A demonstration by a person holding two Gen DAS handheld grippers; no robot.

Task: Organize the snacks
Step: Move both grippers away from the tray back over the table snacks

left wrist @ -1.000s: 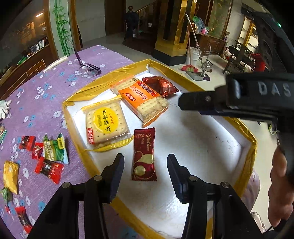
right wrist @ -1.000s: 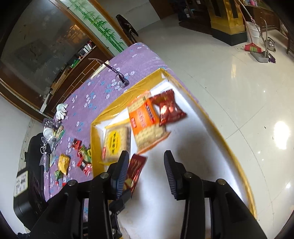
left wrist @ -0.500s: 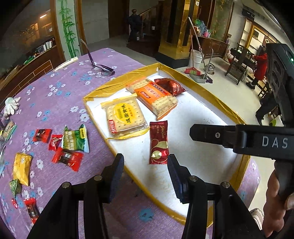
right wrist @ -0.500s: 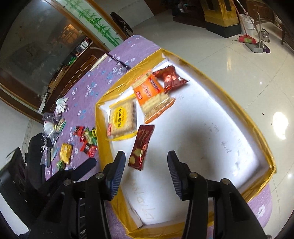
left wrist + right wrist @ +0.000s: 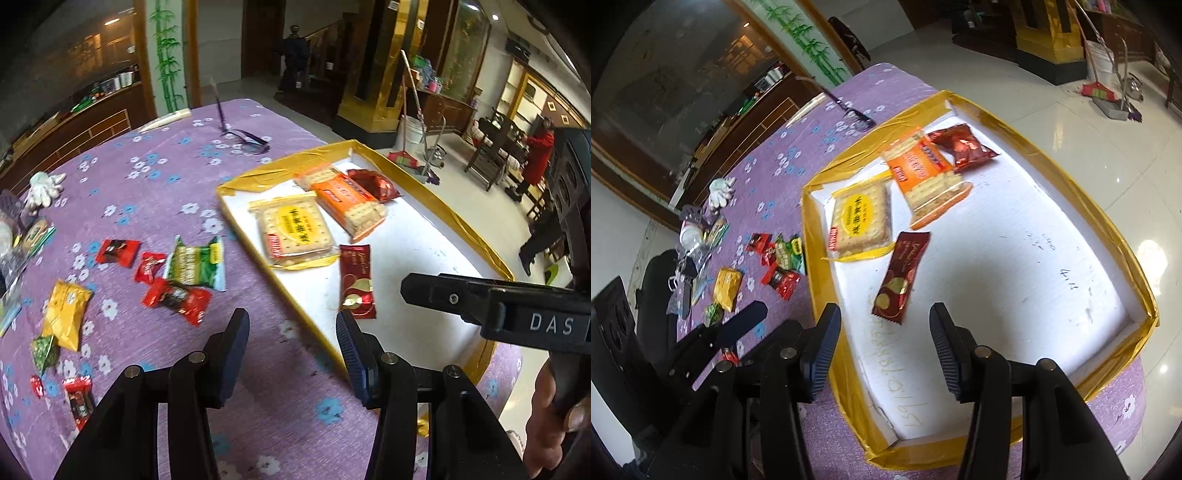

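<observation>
A: Left gripper point(image 5: 291, 332)? Right gripper point(image 5: 884, 332)?
B: Left: jaws apart, empty, above purple worktop point(image 5: 155, 177) by tray's edge. Right: jaws just been opening, nothing between, over white tray point(image 5: 1015, 240).
A: Snacks?
B: Dark red wafer packet point(image 5: 901, 273) flat in tray, just ahead. Yellow cracker pack point(image 5: 862, 219), orange cracker pack point(image 5: 923, 173) beyond. Loose candies point(image 5: 173, 273) on worktop, left of tray.

Open left hand-held gripper point(image 5: 291, 343) hangs over purple tablecloth point(image 5: 155, 177).
</observation>
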